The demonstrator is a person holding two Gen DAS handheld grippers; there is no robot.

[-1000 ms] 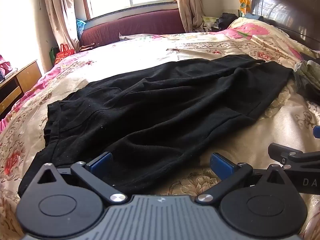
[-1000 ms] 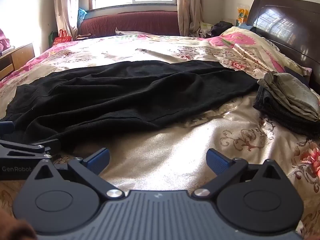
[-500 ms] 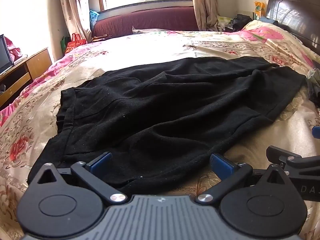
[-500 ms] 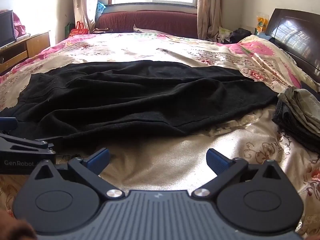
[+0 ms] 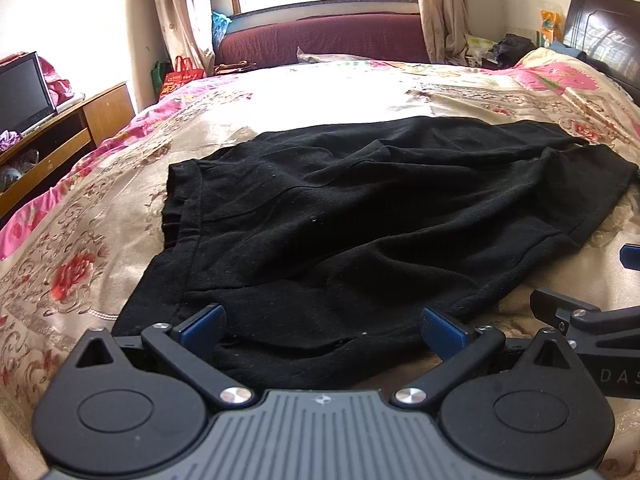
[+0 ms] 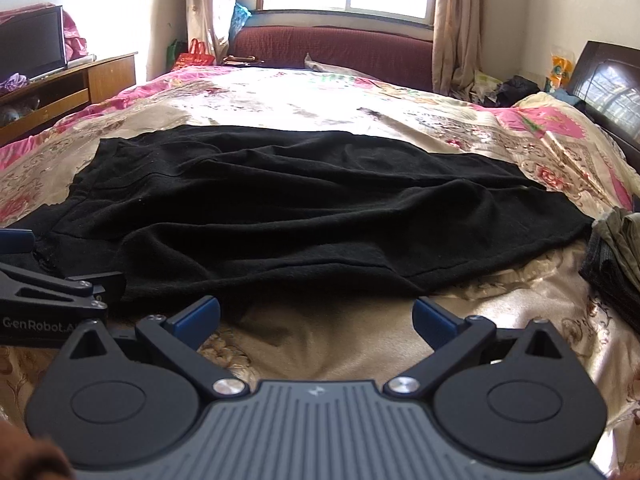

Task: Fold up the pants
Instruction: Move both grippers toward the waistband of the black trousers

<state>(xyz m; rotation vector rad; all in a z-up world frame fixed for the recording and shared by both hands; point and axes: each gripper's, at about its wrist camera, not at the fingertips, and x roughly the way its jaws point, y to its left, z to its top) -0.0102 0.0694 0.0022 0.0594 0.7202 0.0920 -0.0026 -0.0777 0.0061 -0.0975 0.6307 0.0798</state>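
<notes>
Those black pants [image 5: 360, 216] look like soft, floppy knit, light but draggy, so I'd guess they'll sag and bunch unless pinched right at a hem or the waistband on the left end. They're spread across the floral bedspread [image 5: 80, 248], waistband toward the left, leg cuffs out to the right. The left gripper [image 5: 322, 326] is wide open, with the near edge of the fabric lying right between its blue pads. The right gripper [image 6: 316, 314] is spread open too, holding nothing, over bare bedspread just short of the lower leg edge.
</notes>
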